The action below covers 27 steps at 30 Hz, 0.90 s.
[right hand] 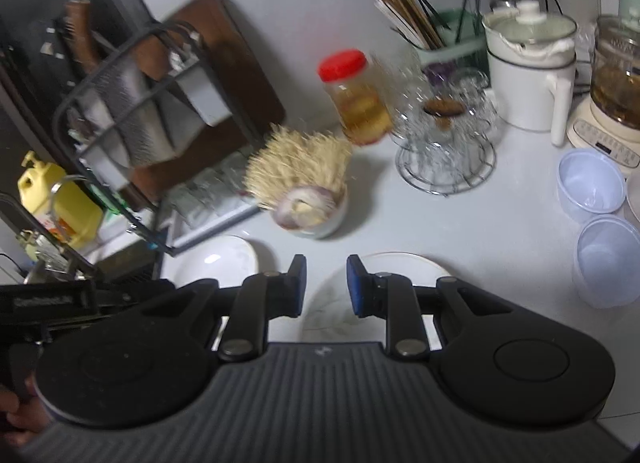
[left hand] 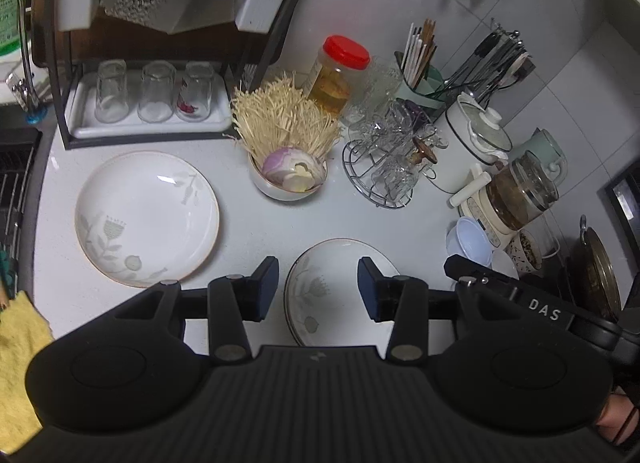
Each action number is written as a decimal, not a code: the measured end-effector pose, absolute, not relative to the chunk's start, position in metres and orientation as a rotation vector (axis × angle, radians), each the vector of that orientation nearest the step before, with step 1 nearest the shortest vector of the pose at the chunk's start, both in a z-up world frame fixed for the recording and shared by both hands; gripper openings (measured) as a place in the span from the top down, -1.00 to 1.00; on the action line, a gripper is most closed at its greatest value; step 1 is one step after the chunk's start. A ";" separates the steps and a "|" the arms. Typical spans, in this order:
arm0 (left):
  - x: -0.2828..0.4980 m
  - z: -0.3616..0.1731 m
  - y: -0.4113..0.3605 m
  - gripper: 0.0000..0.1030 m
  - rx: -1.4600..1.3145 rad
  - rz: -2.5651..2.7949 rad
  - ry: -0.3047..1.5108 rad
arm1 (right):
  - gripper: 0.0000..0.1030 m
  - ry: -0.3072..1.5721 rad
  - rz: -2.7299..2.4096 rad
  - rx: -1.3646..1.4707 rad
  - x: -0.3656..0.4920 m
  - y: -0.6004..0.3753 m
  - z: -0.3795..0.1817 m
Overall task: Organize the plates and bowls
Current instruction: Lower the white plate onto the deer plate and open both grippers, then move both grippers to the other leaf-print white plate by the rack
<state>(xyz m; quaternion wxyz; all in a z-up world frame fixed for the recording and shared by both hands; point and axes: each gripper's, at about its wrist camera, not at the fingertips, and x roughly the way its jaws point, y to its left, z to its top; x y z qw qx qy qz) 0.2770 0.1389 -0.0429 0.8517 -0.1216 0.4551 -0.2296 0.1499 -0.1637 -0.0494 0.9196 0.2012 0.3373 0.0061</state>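
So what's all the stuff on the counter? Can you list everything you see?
Plates: two, white with grey flower print; one at left, one under the left gripper.
Small bowl: one, white, holding an onion half and pale straw-like strands, counter middle.
Jar: one, red lid, amber contents, behind the bowl.
Upturned glasses: three, clear, on the rack's white tray.
Glass cups on wire stand: several, clear, right of the bowl.
Plastic bowls: two, pale blue, far right.
Chopstick holder: one, pale green, at the back.
Lidded pot: one, white, back right.
Yellow cloth: one, left edge.
Left gripper: black, open.
Right gripper: black, open.
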 end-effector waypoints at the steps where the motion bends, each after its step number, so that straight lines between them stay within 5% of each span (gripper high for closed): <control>1: 0.273 -0.040 0.143 0.04 -0.241 -0.487 0.948 | 0.51 0.679 0.015 0.404 0.144 -0.158 -0.046; 27: 0.198 -0.045 0.244 -0.19 -0.200 -0.410 0.885 | 0.48 0.650 0.066 0.286 0.073 -0.039 -0.036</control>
